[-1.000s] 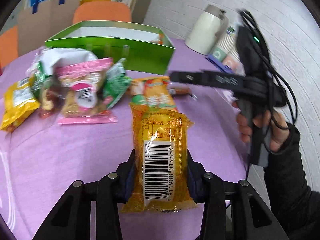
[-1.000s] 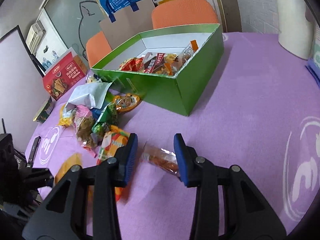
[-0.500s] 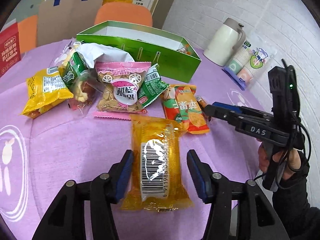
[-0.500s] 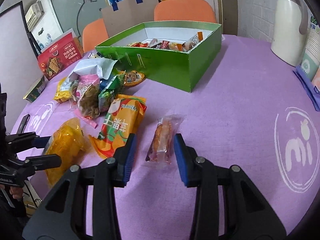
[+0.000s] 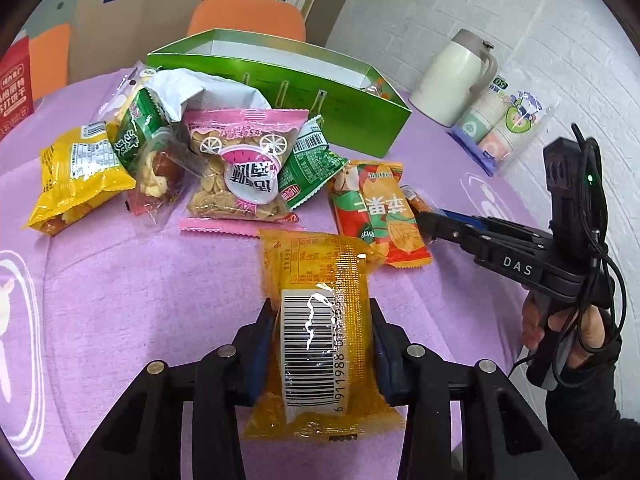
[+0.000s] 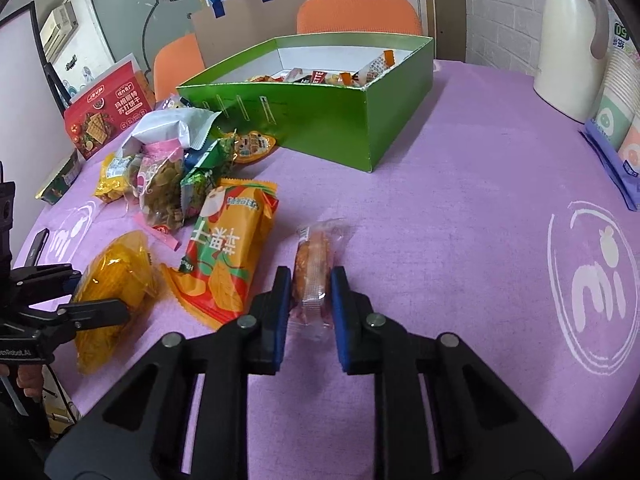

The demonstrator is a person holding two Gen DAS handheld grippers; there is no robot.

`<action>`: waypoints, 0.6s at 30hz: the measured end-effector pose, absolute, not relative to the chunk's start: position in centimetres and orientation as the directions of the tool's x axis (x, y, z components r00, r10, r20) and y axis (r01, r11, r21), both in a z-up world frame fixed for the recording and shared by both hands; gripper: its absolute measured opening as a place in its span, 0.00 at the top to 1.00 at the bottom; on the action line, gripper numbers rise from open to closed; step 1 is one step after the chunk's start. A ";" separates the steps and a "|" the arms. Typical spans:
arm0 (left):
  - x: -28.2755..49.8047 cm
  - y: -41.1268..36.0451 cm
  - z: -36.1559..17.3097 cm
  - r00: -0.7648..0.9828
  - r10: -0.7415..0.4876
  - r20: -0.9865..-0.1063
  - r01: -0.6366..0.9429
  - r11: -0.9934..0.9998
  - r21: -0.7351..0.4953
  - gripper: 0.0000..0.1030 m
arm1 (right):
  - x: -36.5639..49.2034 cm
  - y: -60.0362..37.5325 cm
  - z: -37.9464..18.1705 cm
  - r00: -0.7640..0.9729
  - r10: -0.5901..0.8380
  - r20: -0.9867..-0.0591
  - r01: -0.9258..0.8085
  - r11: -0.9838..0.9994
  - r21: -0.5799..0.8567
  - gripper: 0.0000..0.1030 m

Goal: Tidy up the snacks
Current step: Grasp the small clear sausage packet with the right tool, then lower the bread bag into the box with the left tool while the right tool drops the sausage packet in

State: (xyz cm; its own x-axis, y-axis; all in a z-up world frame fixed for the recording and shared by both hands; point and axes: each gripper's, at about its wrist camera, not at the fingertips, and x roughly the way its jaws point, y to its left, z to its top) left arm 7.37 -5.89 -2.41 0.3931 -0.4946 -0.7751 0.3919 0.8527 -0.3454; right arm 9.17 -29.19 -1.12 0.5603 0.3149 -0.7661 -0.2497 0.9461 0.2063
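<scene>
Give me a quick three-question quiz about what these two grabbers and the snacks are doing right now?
1. True or false: the left gripper has its fingers on both sides of the yellow pack.
2. What lies between the fingers of the right gripper? A) the small clear-wrapped snack B) the orange-red pack C) the kettle
3. Fill in: snacks already sorted lie inside the ____ box.

Key: 1 true; 2 A; 3 green.
</scene>
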 end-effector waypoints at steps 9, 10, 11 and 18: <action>8.1 -4.7 5.2 0.501 -0.537 -0.679 0.462 0.829 -0.314 0.62 | 7.7 -30.2 5.8 0.684 0.369 -0.629 -0.282 0.929 0.239 0.79; 8.7 -4.8 6.3 0.517 -0.538 -0.666 0.466 0.829 -0.308 0.62 | 8.0 -30.1 6.5 0.697 0.368 -0.615 -0.284 0.930 0.234 0.79; 9.4 -4.8 7.1 0.528 -0.540 -0.655 0.467 0.829 -0.307 0.62 | 8.4 -29.9 7.0 0.707 0.366 -0.605 -0.286 0.930 0.230 0.79; 16.7 -6.4 10.2 0.577 -0.498 -0.647 0.425 0.860 -0.283 0.62 | 13.5 -28.9 8.0 0.726 0.384 -0.570 -0.288 0.923 0.255 0.79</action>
